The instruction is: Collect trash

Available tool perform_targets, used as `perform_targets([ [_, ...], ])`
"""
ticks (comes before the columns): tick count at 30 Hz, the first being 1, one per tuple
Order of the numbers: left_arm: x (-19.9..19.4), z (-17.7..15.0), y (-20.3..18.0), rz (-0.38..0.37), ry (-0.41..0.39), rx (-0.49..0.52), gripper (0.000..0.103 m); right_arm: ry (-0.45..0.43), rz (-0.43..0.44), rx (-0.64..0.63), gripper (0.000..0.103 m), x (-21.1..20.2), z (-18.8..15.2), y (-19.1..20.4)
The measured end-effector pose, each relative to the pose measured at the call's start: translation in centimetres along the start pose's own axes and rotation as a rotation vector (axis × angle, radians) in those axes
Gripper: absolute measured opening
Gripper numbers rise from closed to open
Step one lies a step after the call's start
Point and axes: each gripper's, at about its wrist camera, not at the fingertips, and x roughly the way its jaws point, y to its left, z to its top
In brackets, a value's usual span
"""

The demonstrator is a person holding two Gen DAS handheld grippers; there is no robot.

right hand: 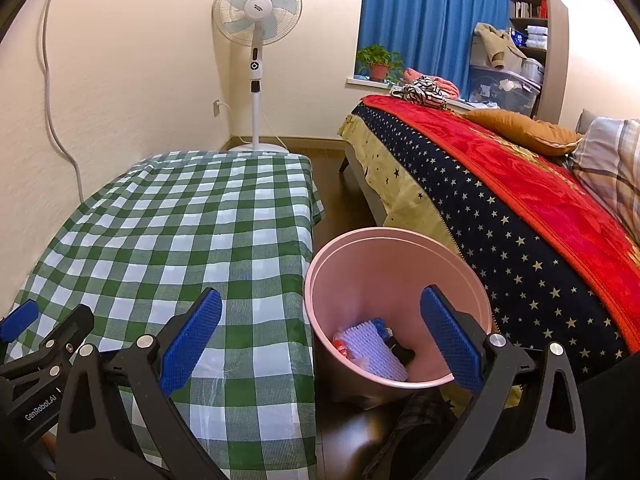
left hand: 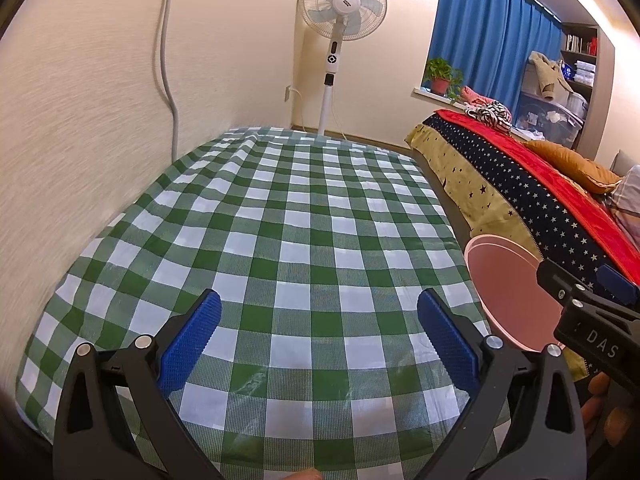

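Note:
A pink trash bin (right hand: 396, 256) stands on the floor between the table and the bed; its rim also shows in the left wrist view as the pink bin (left hand: 508, 280). Trash (right hand: 372, 346) lies at its bottom: a white ridged piece, something blue, something red and a dark item. My right gripper (right hand: 320, 344) hangs open above the bin's near rim, with nothing between its fingers. My left gripper (left hand: 319, 344) is open over the green-and-white checked tablecloth (left hand: 280, 220), holding nothing. The right gripper (left hand: 592, 312) also shows at the edge of the left wrist view.
A checked-cloth table (right hand: 192, 216) runs along the wall. A bed (right hand: 520, 200) with a red and starred blanket lies to the right. A standing fan (right hand: 256, 40) is in the corner, a potted plant (right hand: 378, 62) on the sill. Dark floor runs between table and bed.

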Motion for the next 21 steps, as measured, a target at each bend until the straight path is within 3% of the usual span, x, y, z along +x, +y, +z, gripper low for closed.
perform_targets([
  [21,-0.03,0.11,-0.39,-0.005,0.001,0.005,0.095,0.009,0.002,-0.001,0.098,0.38,-0.43,0.13],
])
